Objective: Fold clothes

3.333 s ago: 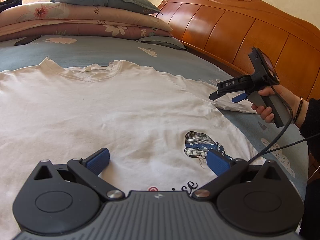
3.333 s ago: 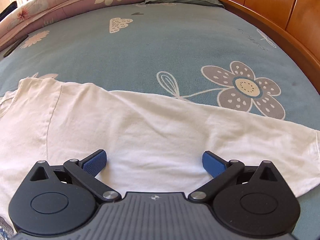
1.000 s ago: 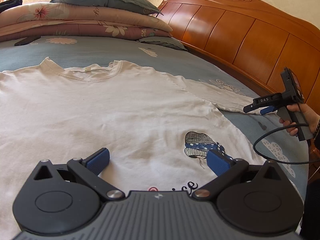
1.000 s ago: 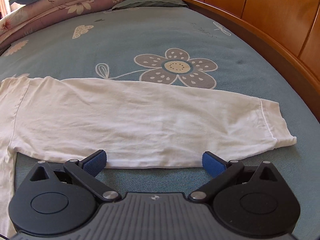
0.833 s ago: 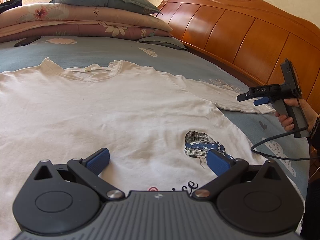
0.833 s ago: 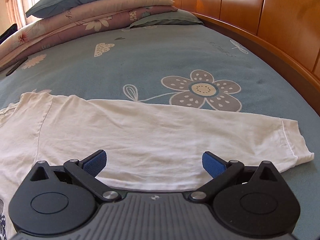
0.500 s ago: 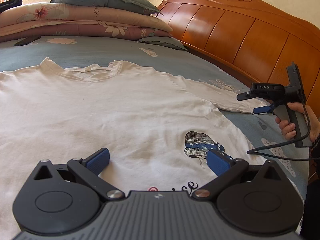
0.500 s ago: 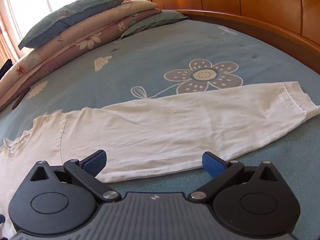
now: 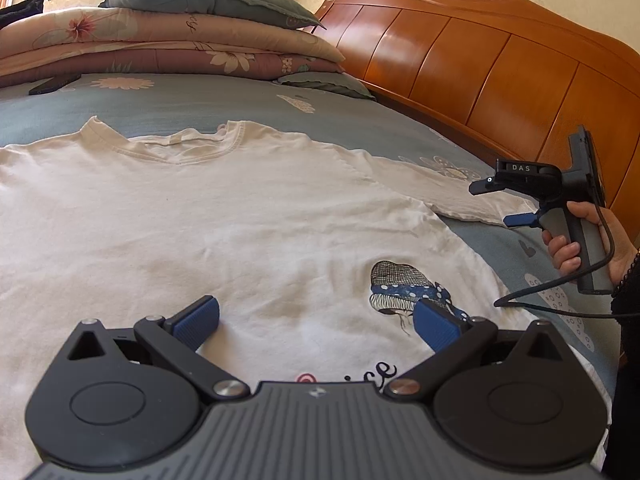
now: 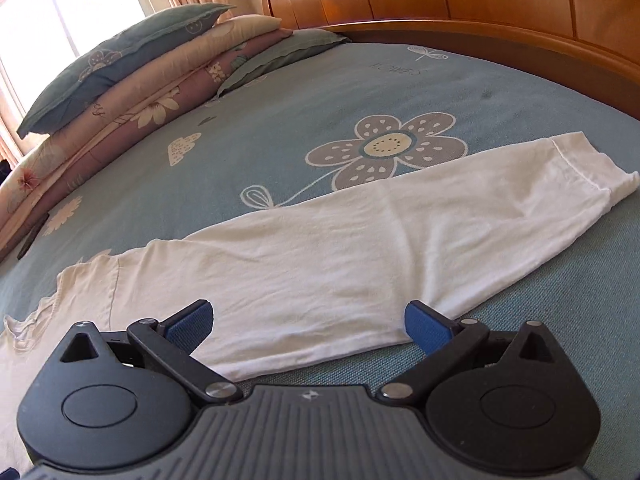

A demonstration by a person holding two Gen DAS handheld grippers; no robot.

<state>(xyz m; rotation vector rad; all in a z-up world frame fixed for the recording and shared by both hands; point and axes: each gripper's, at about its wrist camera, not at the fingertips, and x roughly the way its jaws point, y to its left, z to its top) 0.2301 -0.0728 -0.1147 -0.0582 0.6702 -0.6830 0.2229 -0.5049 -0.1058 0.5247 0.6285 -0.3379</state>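
Window [image 10: 60, 16] far left, stacked pillows and quilts [image 9: 168, 44] below it. White long-sleeve shirt [image 9: 200, 208] flat, face up on blue floral bedsheet [image 10: 320, 112], collar toward the pillows. Left gripper [image 9: 316, 320] low over the shirt's front print, jaws wide apart, holding nothing. Right gripper [image 10: 308, 322] over the stretched-out sleeve [image 10: 400, 240], jaws wide, nothing gripped; a hand [image 9: 576, 240] holds it. Wooden headboard [image 9: 480, 64] at right.

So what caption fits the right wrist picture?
Open right gripper poised over a white shirt sleeve spread flat on a flowered bedsheet.
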